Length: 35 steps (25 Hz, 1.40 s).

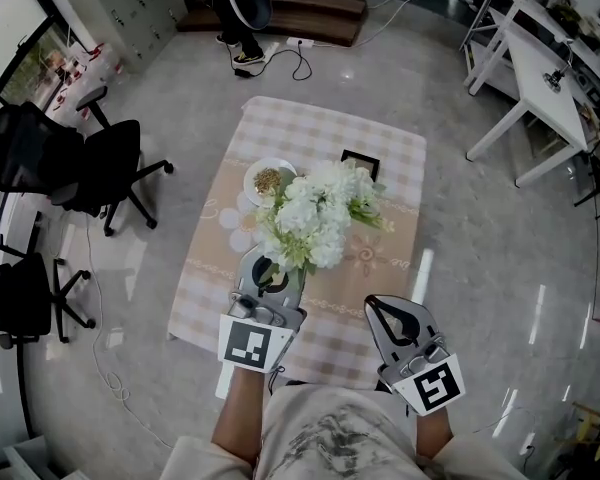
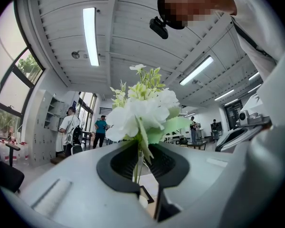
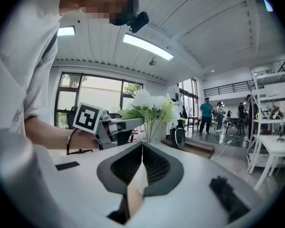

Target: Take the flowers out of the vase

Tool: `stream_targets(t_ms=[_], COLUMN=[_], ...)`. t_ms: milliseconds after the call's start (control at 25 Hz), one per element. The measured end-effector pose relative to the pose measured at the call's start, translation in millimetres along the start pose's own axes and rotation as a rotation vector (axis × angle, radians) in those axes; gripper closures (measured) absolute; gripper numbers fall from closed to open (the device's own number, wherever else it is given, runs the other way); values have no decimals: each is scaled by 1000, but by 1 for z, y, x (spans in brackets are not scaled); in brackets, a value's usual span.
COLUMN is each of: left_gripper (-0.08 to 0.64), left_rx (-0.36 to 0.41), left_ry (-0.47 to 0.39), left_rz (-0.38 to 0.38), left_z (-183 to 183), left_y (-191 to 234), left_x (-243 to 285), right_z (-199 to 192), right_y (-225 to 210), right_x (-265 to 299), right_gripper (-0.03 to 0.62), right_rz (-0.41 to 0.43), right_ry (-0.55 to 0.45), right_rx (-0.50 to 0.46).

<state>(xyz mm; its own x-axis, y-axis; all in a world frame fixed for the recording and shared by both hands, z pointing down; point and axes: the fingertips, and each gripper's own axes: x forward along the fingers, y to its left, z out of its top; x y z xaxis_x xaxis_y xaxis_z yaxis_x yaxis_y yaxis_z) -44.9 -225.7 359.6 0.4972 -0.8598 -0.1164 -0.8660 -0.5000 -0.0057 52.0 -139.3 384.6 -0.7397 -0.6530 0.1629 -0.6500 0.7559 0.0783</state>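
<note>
Left hand-held gripper (image 2: pixel 140 156) pinched shut on green stems of white-petalled flower bunch (image 1: pixel 315 213) above checked-cloth tabletop (image 1: pixel 380 148). Right hand-held gripper (image 3: pixel 141 148) closed, empty. Lift straight up, grip firm, until stems clear vase.

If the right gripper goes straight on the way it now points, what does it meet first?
Probably the green stems of the white flower bunch in the left gripper, though depth is unclear.

My room is bright: ceiling strip lights (image 2: pixel 89 37) and tall windows (image 3: pixel 85 99) light it evenly, glinting off the polished floor (image 1: pixel 480 248). My gripper views bend hard at dark round edges; the flowers (image 2: pixel 142 113) look slightly overexposed, I think
</note>
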Motion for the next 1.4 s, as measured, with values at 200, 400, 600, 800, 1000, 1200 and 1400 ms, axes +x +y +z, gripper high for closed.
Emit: stream_targets(t_ms=[200, 400, 600, 800, 1000, 1200, 1400], left_gripper=[511, 511, 511, 511, 511, 511, 511], left_rx=[4, -12, 15, 3, 8, 15, 17], left_ry=[-12, -2, -40, -29, -36, -50, -67], left_rz=[-3, -11, -15, -17, -18, -19, -19], left_z=[5, 11, 22, 26, 33, 43, 53], left_y=[-2, -6, -8, -10, -13, -15, -16], left_x=[-1, -1, 0, 0, 0, -1, -1], right_z=[1, 3, 7, 14, 22, 29, 36], right_y=[2, 3, 4, 4, 6, 8, 10], right_x=[-2, -6, -8, -6, -7, -8, -8], right_gripper=[575, 577, 575, 575, 575, 575, 577], right_rz=[-3, -10, -12, -13, -7, -3, 1], right_ry=[-10, -16, -23, -39, -60, -79, -92], right_rx=[-4, -9, -14, -20, -28, -38, -44])
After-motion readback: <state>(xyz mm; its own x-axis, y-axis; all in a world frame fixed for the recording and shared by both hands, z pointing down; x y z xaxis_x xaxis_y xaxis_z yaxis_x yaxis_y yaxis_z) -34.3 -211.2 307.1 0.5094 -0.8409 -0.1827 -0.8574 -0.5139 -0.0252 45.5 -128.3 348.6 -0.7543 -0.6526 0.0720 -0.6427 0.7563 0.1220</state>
